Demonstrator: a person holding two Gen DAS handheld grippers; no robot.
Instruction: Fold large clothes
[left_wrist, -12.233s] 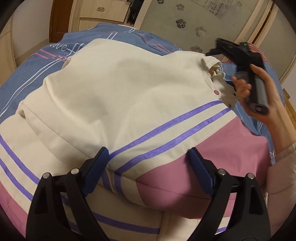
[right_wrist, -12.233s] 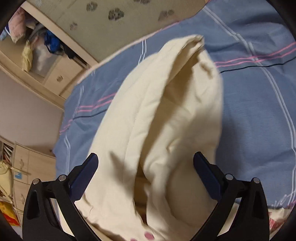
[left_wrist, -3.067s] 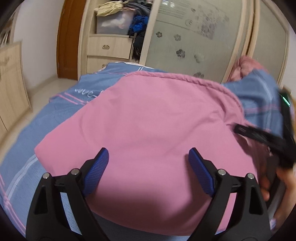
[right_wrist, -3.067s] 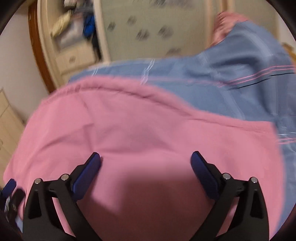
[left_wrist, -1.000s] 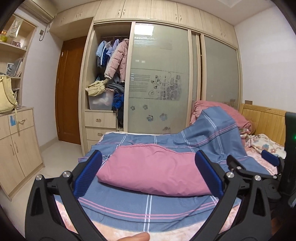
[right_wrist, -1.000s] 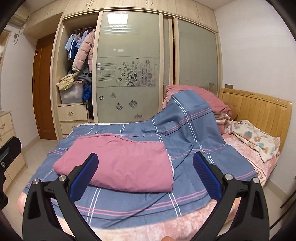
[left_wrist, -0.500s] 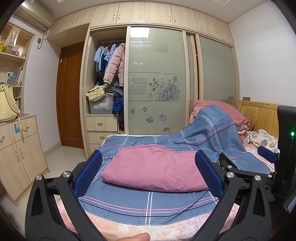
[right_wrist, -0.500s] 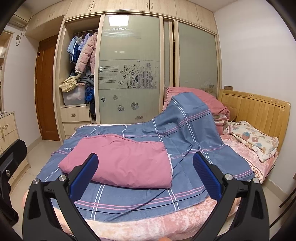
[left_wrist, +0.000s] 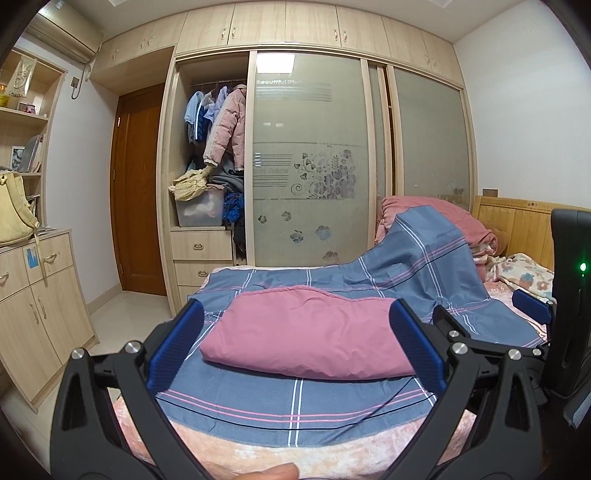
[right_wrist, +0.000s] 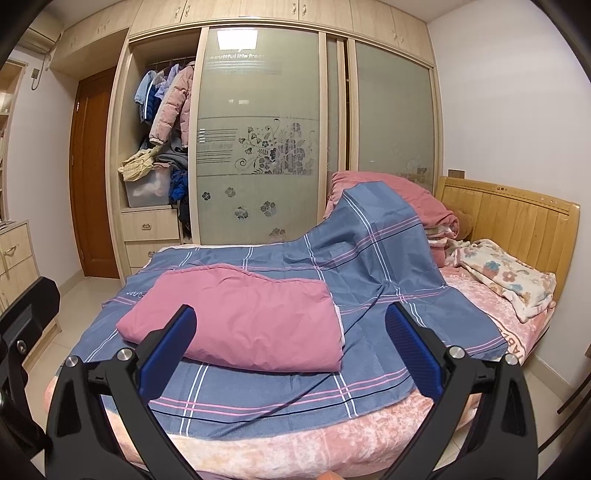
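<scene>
Within the last few seconds we have backed well away from the bed, and the folded pink garment (left_wrist: 310, 332) that filled both views now lies as a neat bundle on the blue plaid sheet (right_wrist: 295, 391), so we judge the fold finished. The left gripper (left_wrist: 295, 347) and right gripper (right_wrist: 291, 343) both gape wide and empty, the bundle ahead between their fingers and well short of the near sheet edge, open floor to our left.

Folded plain pink fabric garment (right_wrist: 236, 317). Blue cotton bedsheet (right_wrist: 369, 258) with pink, white and dark check lines. Pale pink textured mattress cover (right_wrist: 295, 439). Cream floral blanket (right_wrist: 509, 277). Frosted wardrobe door (right_wrist: 258, 147) with grey flower print. Black gripper frames, blue pads (right_wrist: 168, 350).
</scene>
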